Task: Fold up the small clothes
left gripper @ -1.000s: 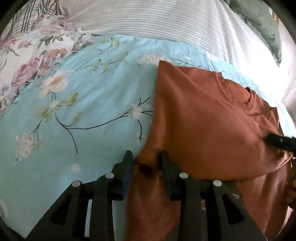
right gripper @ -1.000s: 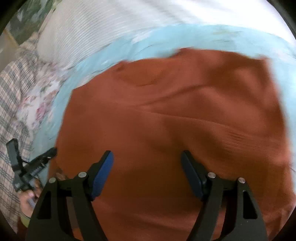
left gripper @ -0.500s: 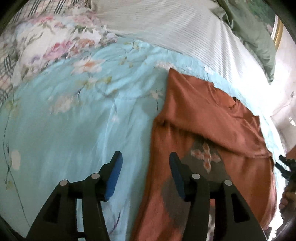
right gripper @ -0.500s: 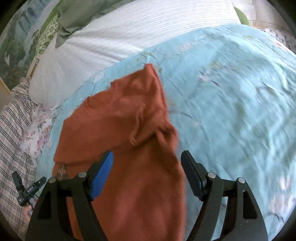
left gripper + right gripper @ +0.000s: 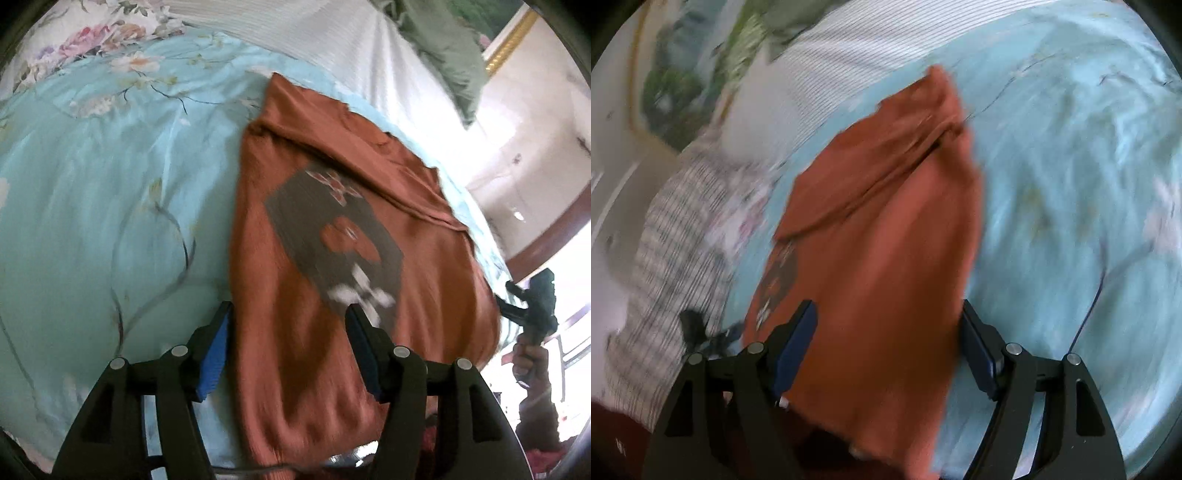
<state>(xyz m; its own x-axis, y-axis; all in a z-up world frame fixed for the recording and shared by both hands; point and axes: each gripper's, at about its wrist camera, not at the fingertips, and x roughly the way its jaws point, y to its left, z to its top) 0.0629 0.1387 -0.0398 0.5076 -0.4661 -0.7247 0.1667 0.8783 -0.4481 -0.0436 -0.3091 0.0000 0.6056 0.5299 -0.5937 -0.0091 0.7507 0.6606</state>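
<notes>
A small rust-orange sweater (image 5: pixel 332 206) with a grey patterned patch on its front lies on a light blue floral bedspread (image 5: pixel 103 206). Its top part is folded over. My left gripper (image 5: pixel 288 347) is open and empty, raised above the sweater's lower left part. The other gripper (image 5: pixel 532 306) shows at the right edge of the left wrist view, held in a hand. In the right wrist view the sweater (image 5: pixel 886 229) lies lengthwise and my right gripper (image 5: pixel 886 343) is open above its near end, holding nothing. The bedspread (image 5: pixel 1071 184) fills the right side.
A white striped pillow (image 5: pixel 332 40) and a green pillow (image 5: pixel 443 48) lie at the head of the bed. A floral pillow (image 5: pixel 92 33) is at the far left. A plaid cloth (image 5: pixel 672 258) lies left of the sweater in the right wrist view.
My left gripper has let go of the sweater's edge and opened. Both grippers have pulled back and up from the sweater. The top flap now lies folded over the sweater.
</notes>
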